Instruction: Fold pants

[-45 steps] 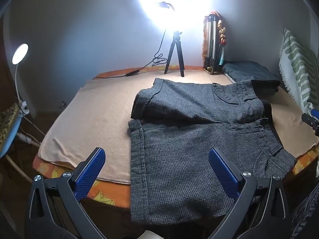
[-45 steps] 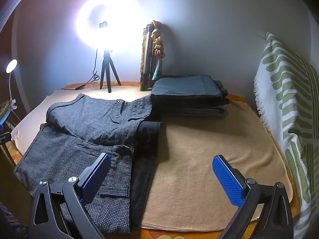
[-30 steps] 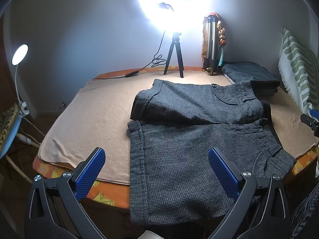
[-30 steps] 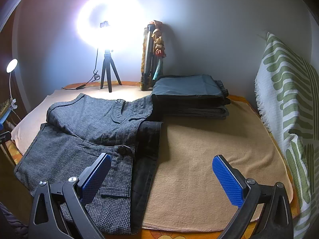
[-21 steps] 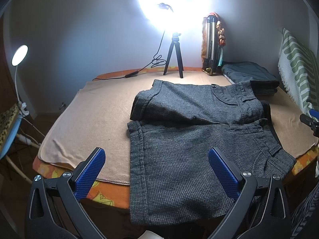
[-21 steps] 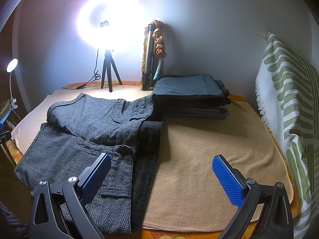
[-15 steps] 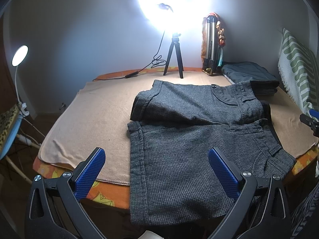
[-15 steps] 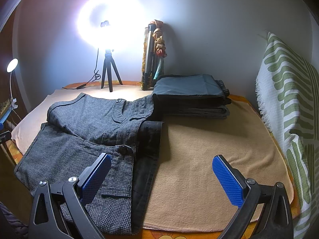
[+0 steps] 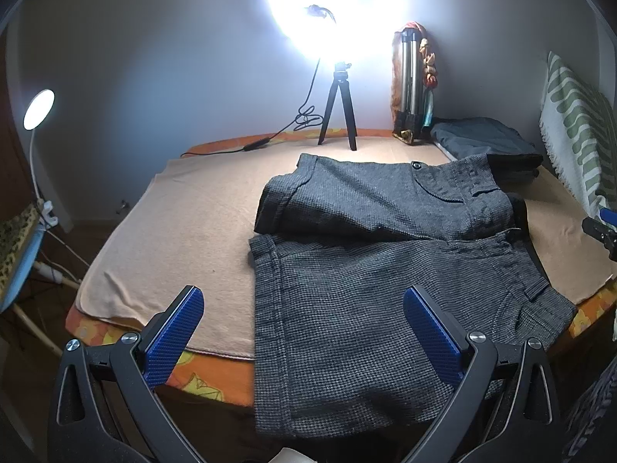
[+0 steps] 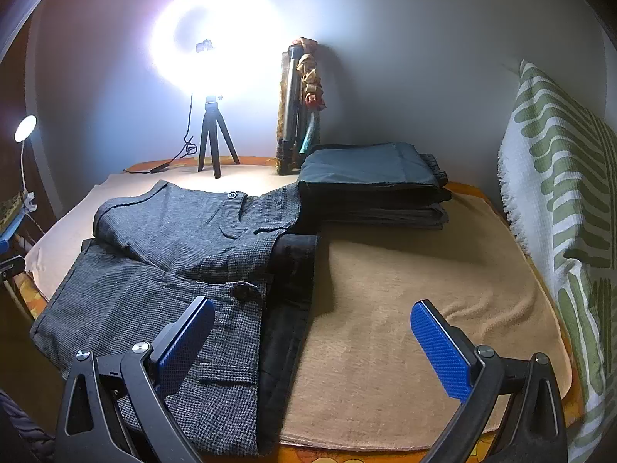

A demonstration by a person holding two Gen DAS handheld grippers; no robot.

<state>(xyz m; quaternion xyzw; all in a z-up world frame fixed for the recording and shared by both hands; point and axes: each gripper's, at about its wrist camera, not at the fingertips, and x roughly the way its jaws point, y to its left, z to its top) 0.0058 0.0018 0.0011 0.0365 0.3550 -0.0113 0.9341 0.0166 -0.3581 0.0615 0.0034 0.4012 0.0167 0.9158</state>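
Observation:
Grey checked shorts (image 9: 378, 270) lie spread on a tan blanket (image 9: 185, 239), legs pointing left, the near leg hanging over the front edge. The same shorts (image 10: 162, 270) show their waistband, a dark lining strip and a button in the right wrist view. My left gripper (image 9: 304, 324) hovers open near the front edge, its blue pads (image 9: 173, 332) astride the near leg hem. The right gripper (image 10: 312, 339) is open above the waistband end, nothing between its blue pads (image 10: 439, 347).
A stack of folded dark clothes (image 10: 374, 189) sits at the back right. A ring light on a small tripod (image 9: 339, 115) and a folded tripod (image 9: 412, 85) stand by the wall. A green-striped cloth (image 10: 559, 208) hangs at the right. A desk lamp (image 9: 38, 104) is at the left.
Almost nothing has changed; both grippers stay open with only a slight drift of the views.

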